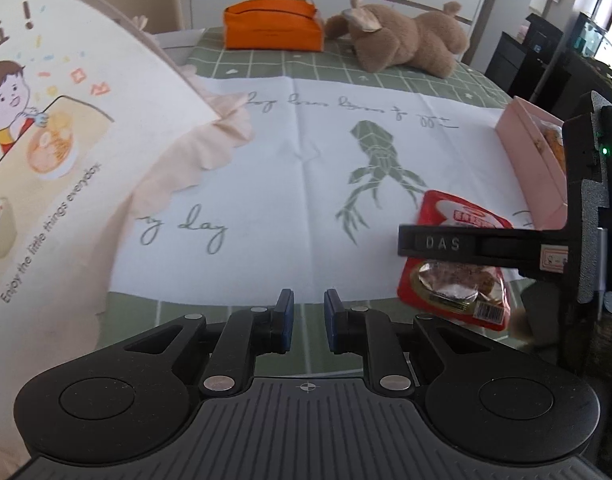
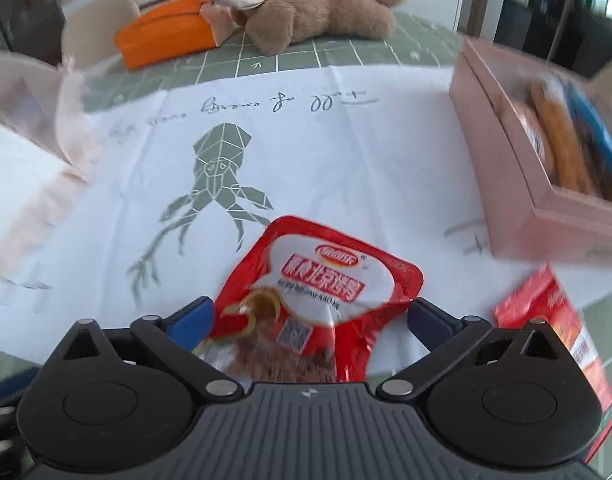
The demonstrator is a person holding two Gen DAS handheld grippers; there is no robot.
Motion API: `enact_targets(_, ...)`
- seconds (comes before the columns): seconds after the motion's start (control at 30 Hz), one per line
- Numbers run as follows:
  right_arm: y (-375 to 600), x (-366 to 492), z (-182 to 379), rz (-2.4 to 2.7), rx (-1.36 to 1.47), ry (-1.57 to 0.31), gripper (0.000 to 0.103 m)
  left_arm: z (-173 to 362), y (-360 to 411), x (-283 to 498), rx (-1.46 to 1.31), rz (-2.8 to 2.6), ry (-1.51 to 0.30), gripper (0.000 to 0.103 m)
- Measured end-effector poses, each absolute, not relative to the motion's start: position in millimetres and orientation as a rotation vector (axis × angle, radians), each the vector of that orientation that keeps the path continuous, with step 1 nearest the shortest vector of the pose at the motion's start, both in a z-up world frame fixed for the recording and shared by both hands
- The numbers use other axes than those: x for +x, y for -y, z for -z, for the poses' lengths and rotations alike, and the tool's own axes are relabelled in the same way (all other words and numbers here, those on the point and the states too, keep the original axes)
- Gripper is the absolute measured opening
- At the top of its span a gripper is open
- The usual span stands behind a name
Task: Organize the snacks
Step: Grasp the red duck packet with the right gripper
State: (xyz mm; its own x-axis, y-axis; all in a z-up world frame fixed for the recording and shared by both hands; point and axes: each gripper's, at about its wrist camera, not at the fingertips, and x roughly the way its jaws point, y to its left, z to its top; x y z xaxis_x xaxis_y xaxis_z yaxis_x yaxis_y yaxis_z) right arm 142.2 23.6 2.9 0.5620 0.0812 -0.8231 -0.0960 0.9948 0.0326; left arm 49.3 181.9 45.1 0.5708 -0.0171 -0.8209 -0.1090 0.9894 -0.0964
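Note:
A red snack packet (image 2: 325, 280) with white label and Chinese print lies on the white cloth, between the blue pads of my right gripper (image 2: 309, 316). Its jaws stand wide, one on each side of the packet, without squeezing it. In the left wrist view the same packet (image 1: 453, 288) lies at the cloth's near right, with one black finger (image 1: 433, 244) of the right gripper across it. My left gripper (image 1: 309, 308) hovers over the cloth's front edge, pads nearly together, nothing between them. A pink box (image 2: 517, 184) at the right holds several snack packs.
A second red packet (image 2: 561, 320) lies near the pink box's front corner. A cream printed tote bag (image 1: 66, 120) fills the left. At the back lie an orange pouch (image 1: 272, 26) and a brown plush toy (image 1: 401, 40). The white squid-print cloth (image 1: 306, 184) covers a green checked tablecloth.

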Motion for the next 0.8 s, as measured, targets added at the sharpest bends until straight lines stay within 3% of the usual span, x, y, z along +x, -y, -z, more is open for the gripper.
enact_targets(0.2,-22.8,147.9,-5.0,-0.190,-0.058,-0.996,0.102,-45.6,-184.4,50.9,-0.144,-0.043,-0.968,0.019)
enact_targets(0.27,-11.5,137.4,-11.2,-0.258,-0.063,-0.999,0.087,-45.8,-180.5,52.7,-0.143,-0.036,-0.969,0.019)
enact_targets(0.37,16.9,115.7,-17.8,-0.323,-0.045,-1.022,0.075,-45.3,-169.5,57.9,-0.150,-0.014,-0.975,0.019)
enact_targets(0.63,118.0,52.1,-30.3,-0.331,-0.013,-0.997,0.071,-38.5,-101.6,63.7,-0.168,0.145,-1.029,0.019)
enact_targets(0.8,174.9,37.8,-46.3,-0.261,0.050,-0.922,0.079,-45.6,-44.9,75.4,-0.282,0.309,-1.063,0.019)
